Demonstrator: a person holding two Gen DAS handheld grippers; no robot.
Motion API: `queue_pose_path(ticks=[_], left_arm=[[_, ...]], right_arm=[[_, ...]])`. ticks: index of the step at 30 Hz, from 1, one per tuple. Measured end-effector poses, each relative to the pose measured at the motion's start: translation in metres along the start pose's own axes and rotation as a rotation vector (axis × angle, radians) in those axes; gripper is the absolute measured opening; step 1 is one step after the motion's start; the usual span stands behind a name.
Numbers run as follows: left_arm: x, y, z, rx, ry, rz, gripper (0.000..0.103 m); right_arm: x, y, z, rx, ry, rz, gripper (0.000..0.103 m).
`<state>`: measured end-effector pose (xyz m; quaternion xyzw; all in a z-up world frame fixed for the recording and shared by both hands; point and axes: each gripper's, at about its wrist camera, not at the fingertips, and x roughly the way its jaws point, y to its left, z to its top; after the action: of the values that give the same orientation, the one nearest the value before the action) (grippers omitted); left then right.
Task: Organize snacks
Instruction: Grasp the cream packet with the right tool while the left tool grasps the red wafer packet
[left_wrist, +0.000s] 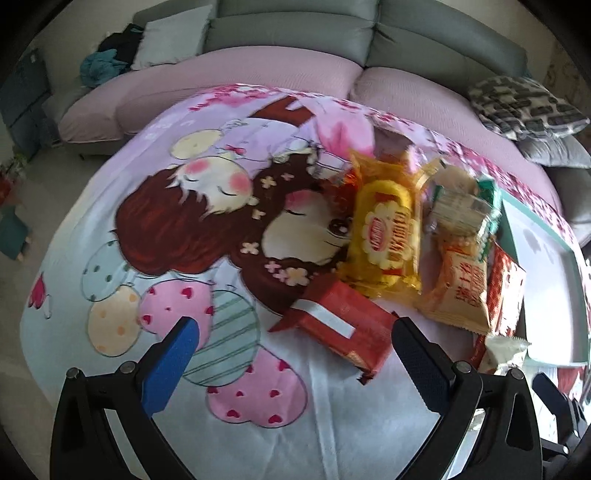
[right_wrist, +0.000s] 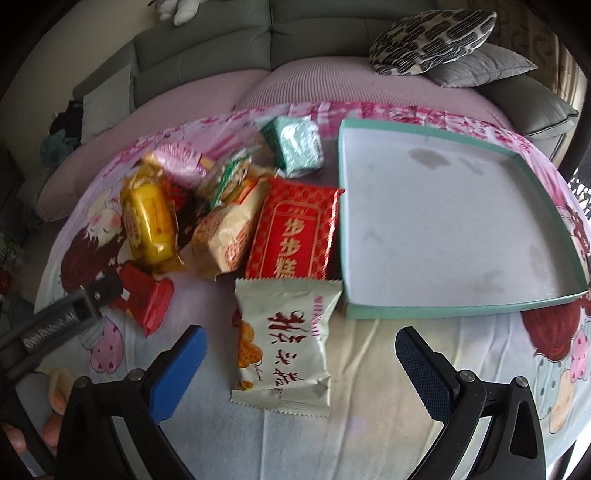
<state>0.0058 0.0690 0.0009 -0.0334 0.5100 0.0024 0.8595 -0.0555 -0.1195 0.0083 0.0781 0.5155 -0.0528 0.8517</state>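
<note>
left tongs (left_wrist: 295, 363) wide open, empty | right tongs (right_wrist: 301, 365) likewise | teal tray (right_wrist: 458, 308) whole (right view only)

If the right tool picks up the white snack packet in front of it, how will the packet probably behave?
The white snack packet looks like a thin, puffy film pouch, so it is probably light and would crumple under pressure. Its glossy surface may slip between the pads. It lies flat on the cloth, so rolling seems unlikely.
</note>
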Motion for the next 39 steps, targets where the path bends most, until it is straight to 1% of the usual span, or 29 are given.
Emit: queue_pose_path(ticks=[2,4,5,6,8,9,11,12,14,15,16,18,20,24,26,31,39], left_arm=[[0.003,-0.006,-0.001,0.03,-0.002,-0.014,0.103],[0.007,-0.013,-0.002,0.064,0.006,-0.014,0.103],[0.01,-0.015,-0.003,0.078,0.011,-0.011,0.103],[0.013,-0.018,-0.004,0.09,0.018,-0.007,0.103],[0.018,-0.02,-0.004,0.104,0.027,-0.004,0.103],[0.02,-0.021,-0.004,0.11,0.029,-0.007,0.103],[0.023,-0.022,-0.003,0.118,0.021,-0.01,0.103],[0.023,-0.023,-0.003,0.121,0.017,-0.007,0.103],[0.025,-0.023,-0.002,0.125,0.006,-0.005,0.103],[0.026,-0.023,-0.002,0.127,0.004,-0.008,0.103],[0.026,-0.023,-0.003,0.128,0.005,-0.012,0.101],[0.026,-0.025,-0.003,0.14,0.002,-0.027,0.093],[0.025,-0.029,-0.004,0.157,0.001,-0.041,0.082],[0.024,-0.035,-0.006,0.184,-0.004,-0.033,0.076],[0.022,-0.035,-0.006,0.187,-0.004,-0.043,0.071],[0.02,-0.038,-0.008,0.202,-0.009,-0.032,0.07],[0.012,-0.037,-0.011,0.193,0.001,-0.057,0.069]], right_arm=[[0.003,0.001,0.0,-0.002,0.009,0.0,0.1],[0.005,0.002,-0.002,0.0,0.015,0.004,0.096],[0.006,0.001,-0.002,0.006,0.02,0.006,0.092],[0.008,0.001,-0.003,0.012,0.025,0.009,0.09],[0.01,0.001,-0.003,0.017,0.034,0.01,0.08],[0.011,0.0,-0.003,0.019,0.033,0.009,0.073],[0.012,-0.001,-0.002,0.021,0.031,0.018,0.069],[0.012,-0.001,-0.002,0.021,0.028,0.023,0.063],[0.012,0.0,-0.002,0.02,0.027,0.032,0.058],[0.012,0.0,-0.001,0.017,0.024,0.033,0.057],[0.013,0.0,-0.001,0.016,0.022,0.036,0.057],[0.013,0.001,0.0,0.017,0.02,0.042,0.056],[0.015,0.001,0.001,0.016,0.02,0.048,0.056],[0.017,-0.001,0.003,0.02,0.021,0.058,0.056],[0.018,-0.003,0.003,0.021,0.023,0.062,0.056],[0.016,-0.006,0.003,0.02,0.017,0.067,0.055],[0.003,-0.008,0.002,0.029,-0.004,0.065,0.055]])
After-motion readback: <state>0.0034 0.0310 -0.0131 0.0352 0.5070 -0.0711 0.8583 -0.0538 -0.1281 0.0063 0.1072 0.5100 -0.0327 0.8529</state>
